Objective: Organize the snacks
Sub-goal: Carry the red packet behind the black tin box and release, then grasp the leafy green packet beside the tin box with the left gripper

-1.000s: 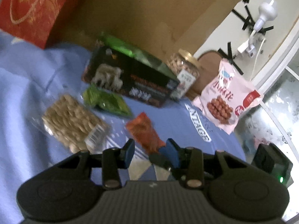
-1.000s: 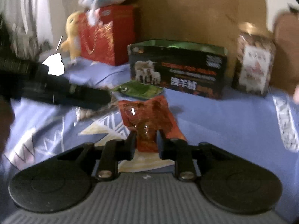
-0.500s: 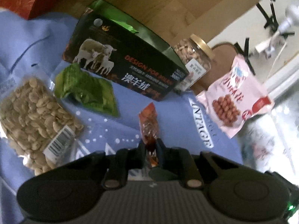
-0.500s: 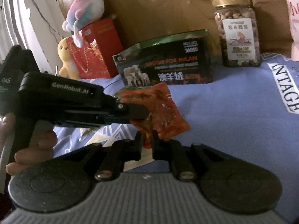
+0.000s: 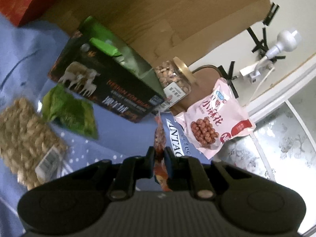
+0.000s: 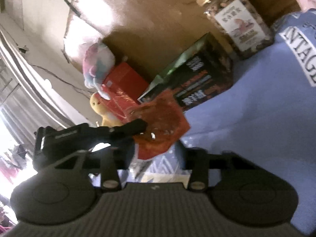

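Dim, motion-blurred fisheye views bend at the edges, with window daylight [image 6: 7,130] blowing out and glare on the wooden headboard [image 6: 94,9].

left gripper [image 5: 159,156] clamped tight, right gripper [image 6: 158,156] jaws just parted

Snack items on the blue bedspread, one packet lifted.

Red-orange snack packet [image 5: 159,138]: flat, seen edge-on, raised clear of the cloth (broad face visible from the right wrist view). Black box with sheep picture [image 5: 102,86]: open-topped, green-lined, a green packet [image 5: 103,46] inside. Second green packet [image 5: 69,110] lies flat just before it; clear bag of pale nuts [image 5: 23,136] beside that. Gold-lidded nut jar [image 5: 173,81] stands beside the box; pink pouch [image 5: 211,118] leans upright near the jar.
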A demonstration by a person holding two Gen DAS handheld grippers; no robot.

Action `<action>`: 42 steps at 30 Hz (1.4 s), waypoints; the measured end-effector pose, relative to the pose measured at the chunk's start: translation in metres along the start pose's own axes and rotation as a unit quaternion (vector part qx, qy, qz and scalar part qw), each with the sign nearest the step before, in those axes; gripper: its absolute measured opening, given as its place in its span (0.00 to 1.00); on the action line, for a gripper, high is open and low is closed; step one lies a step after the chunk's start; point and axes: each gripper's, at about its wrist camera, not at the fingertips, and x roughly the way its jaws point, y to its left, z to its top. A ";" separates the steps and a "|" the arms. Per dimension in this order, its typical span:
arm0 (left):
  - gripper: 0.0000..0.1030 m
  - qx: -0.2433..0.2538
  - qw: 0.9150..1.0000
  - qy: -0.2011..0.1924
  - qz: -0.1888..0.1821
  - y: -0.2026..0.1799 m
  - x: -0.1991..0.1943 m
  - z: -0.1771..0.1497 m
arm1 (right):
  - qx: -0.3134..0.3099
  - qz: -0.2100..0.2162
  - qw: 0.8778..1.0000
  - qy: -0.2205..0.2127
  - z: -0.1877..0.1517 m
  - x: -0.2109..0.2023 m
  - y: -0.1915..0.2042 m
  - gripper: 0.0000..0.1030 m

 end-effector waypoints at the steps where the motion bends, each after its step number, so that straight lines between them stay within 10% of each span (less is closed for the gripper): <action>1: 0.11 0.007 1.000 -0.004 -0.003 -0.003 -0.001 0.004 | -0.009 -0.007 1.000 -0.006 0.003 0.000 0.007 0.35; 7: 0.14 0.061 0.997 -0.048 0.017 -0.031 0.009 0.067 | -0.131 -0.064 0.988 -0.048 0.052 0.030 0.055 0.36; 9: 0.33 0.083 0.992 -0.063 0.072 -0.033 0.027 0.088 | -0.155 -0.088 0.982 -0.065 0.072 0.052 0.059 0.42; 13: 0.34 0.120 0.977 -0.072 0.162 -0.027 0.049 0.094 | -0.209 -0.199 0.955 -0.074 0.082 0.091 0.047 0.49; 19: 0.34 0.107 0.980 -0.097 0.136 -0.014 0.007 0.066 | -0.202 -0.179 0.957 -0.105 0.049 0.058 0.039 0.49; 30: 0.34 0.048 0.966 -0.127 0.218 0.040 -0.069 0.020 | -0.128 -0.127 0.983 0.045 0.016 0.093 0.032 0.49; 42: 0.33 0.021 0.986 0.021 0.165 0.058 0.009 0.045 | -0.055 -0.102 0.991 0.058 0.021 0.114 0.015 0.46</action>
